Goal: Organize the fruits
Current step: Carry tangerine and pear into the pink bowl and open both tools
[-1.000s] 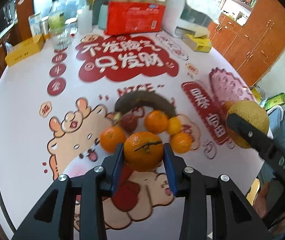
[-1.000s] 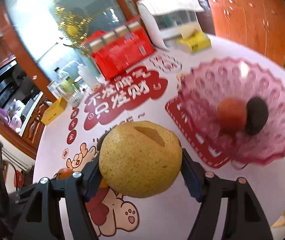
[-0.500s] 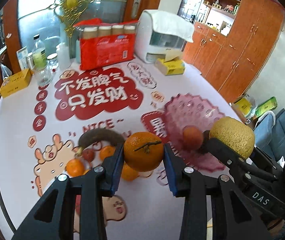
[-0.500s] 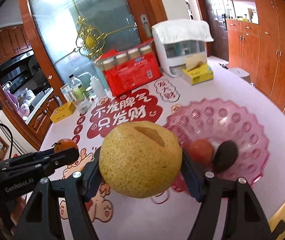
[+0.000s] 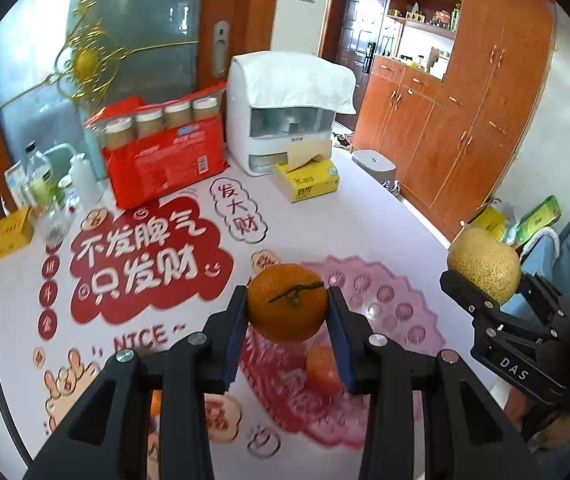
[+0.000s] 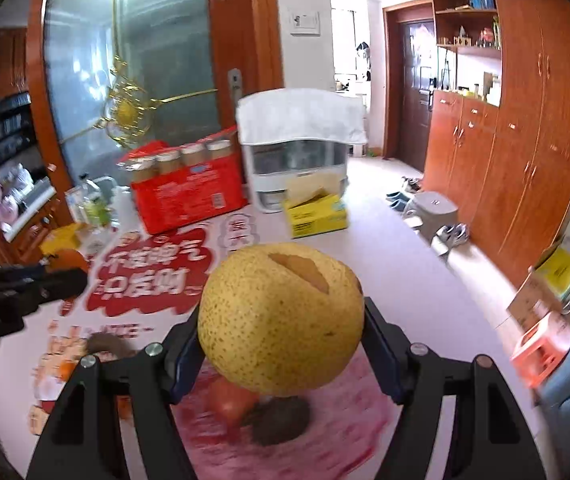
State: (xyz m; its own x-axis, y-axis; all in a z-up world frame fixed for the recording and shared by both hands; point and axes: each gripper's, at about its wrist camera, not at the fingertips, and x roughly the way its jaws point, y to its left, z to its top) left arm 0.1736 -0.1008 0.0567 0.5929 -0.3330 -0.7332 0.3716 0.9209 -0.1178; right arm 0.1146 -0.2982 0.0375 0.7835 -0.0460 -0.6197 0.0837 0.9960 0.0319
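**Desk:** What's changed, left to right?

**Operator:** A second ago I had both tongs low by the fruit pile; now both are carried up over the scalloped pink plastic fruit dish (image 5: 389,292). My left gripper (image 5: 287,309) is clamped narrowly on a round orange tangerine (image 5: 287,301).

**Desk:** And the right?

**Operator:** My right gripper (image 6: 281,330) grips a speckled yellow pear (image 6: 281,318), jaws wide. Both hang above the dish; I judge release comes next.
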